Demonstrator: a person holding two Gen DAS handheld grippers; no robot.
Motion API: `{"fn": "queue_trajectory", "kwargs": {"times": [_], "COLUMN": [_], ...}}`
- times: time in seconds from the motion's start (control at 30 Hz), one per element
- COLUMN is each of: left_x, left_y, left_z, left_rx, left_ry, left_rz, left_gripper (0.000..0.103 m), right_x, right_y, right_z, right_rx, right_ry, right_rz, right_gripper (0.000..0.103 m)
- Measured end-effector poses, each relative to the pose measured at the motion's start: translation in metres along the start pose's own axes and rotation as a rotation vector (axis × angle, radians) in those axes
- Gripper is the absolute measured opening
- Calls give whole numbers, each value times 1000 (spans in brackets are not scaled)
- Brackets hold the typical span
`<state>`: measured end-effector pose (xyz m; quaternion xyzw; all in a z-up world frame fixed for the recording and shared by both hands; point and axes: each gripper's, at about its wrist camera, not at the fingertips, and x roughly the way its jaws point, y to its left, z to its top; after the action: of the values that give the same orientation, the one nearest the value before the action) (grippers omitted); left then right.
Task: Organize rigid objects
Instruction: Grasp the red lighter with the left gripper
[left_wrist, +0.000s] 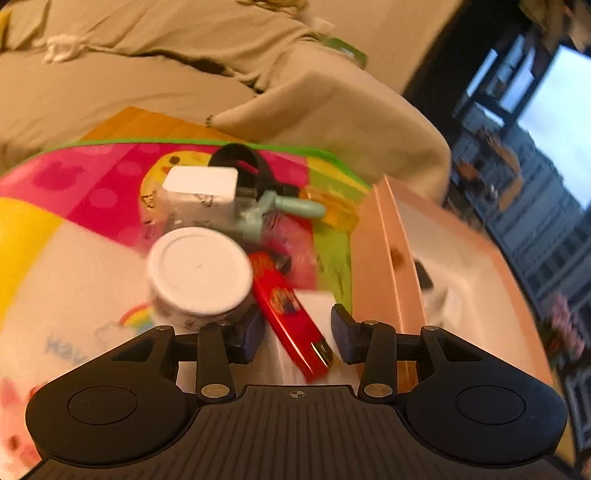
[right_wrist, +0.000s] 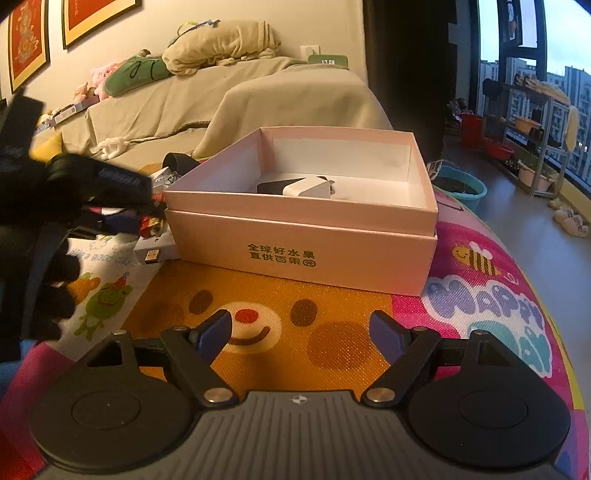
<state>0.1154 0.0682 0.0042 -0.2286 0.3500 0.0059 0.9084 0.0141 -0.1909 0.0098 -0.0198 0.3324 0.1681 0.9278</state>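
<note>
Left wrist view. Your left tongs (left_wrist: 297, 332) stand partly open over a colourful foam play mat (left_wrist: 92, 192) with a printed, cartoon-patterned face. Between the two dark pads lies one glossy red lighter (left_wrist: 288, 314), a slim flat bar with a metal tip, set slantwise; neither pad (left_wrist: 345, 328) can be seen pressing on it, so the tongs hold nothing. Under the lighter is one pale flat block (left_wrist: 317, 302), blurred. Just left of the lighter stands one round white jar (left_wrist: 199, 273) with a smooth disc lid; the left pad is close against its base. Behind the jar sit one white rectangular box (left_wrist: 201, 184), one pale green plastic handle-shaped piece (left_wrist: 284, 210) and one black curved band (left_wrist: 240, 158). To the right is one pink cardboard box (left_wrist: 391, 236), open-topped, matte, with a white inside.

Right wrist view. Your right tongs (right_wrist: 301, 332) are spread wide and empty, hovering above the mat's (right_wrist: 280, 295) woven-looking orange bear face. Ahead stands the same pink box (right_wrist: 303, 240), square-cornered, seated in its own lid or base, with green printed characters on the front wall. Inside it lie one white cube-shaped charger (right_wrist: 308, 186) and one black item (right_wrist: 269, 186) beside it, touching or nearly so. At the left edge your black-gloved hand (right_wrist: 40, 229) carries the other tool. Behind is a sofa (right_wrist: 258, 96) under a beige cloth.
</note>
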Motion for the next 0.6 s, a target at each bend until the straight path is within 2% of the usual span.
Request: {"fn": "queue_trajectory", "kwargs": {"times": [0.13,0.27,0.33,0.47,0.5,0.6], "left_x": [14,17,13,-11,-18,-39], "left_y": [-1,1,0,0,0,0], "left_z": [11,14,11,-11,-18,-42], "left_rx": [-14,16,80,190,209,238], "left_ry": [-38,-38,-14,51,69,111], "left_rz": [43,36,0,-78,-89,-154], "left_gripper": [43,42,31,27,22,21], "right_x": [1,3,3,3,3,3], "right_y": [0,-2,-3,-3,-3,-3], "right_z": [0,1,0,1,1,1], "right_rx": [4,10,13,16,17,16], "right_ry": [4,13,14,14,14,14], "right_rz": [-2,3,4,7,8,8], "right_gripper": [83,83,83,84,84,84]}}
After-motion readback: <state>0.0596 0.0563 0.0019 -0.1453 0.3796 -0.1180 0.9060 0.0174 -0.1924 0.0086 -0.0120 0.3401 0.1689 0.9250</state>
